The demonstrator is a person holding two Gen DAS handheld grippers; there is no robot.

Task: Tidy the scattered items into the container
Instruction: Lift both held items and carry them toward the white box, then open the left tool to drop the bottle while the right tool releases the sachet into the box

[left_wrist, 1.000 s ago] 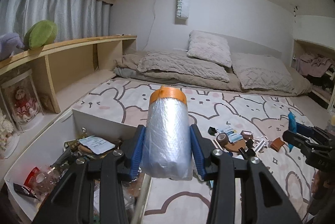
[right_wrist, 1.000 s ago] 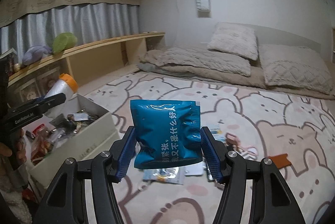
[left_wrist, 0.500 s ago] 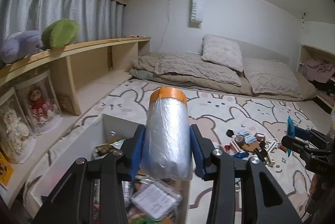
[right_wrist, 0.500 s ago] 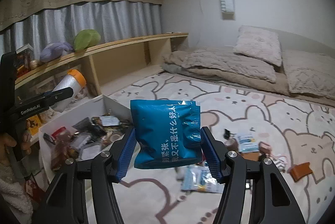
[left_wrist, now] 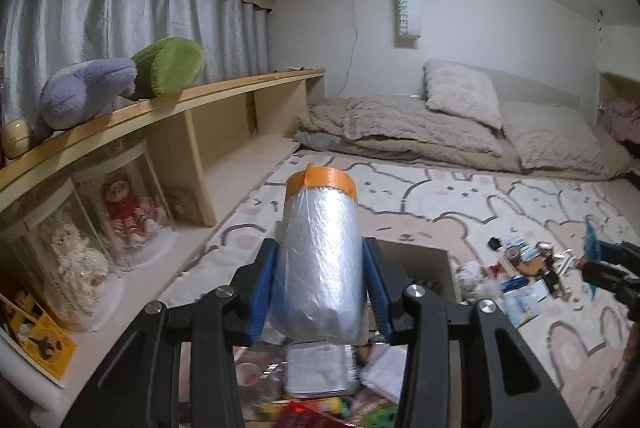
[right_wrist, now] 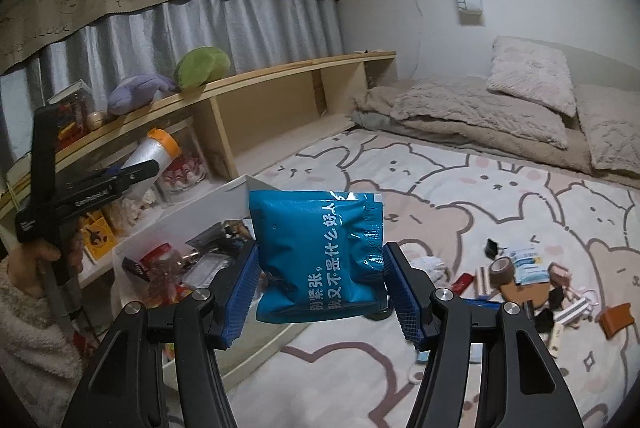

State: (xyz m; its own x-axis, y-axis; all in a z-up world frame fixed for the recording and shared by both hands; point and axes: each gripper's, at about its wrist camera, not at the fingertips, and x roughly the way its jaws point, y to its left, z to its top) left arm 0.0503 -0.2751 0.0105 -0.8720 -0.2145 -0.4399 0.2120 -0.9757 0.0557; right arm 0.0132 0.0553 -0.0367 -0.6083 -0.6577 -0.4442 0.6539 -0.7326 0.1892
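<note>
Gripping a roll of plastic film with an orange end (left_wrist: 320, 260), my left tool (left_wrist: 320, 288) has its blue pads pressed on both sides, above the white box (right_wrist: 192, 216) of clutter. My right tool (right_wrist: 320, 292) pinches a blue sachet (right_wrist: 316, 252) just beside that box, while other small items (right_wrist: 520, 284) lie scattered on the bunny-print rug (right_wrist: 460, 204).

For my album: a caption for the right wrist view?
Right tool holding a blue packet beside the white box of clutter.
</note>
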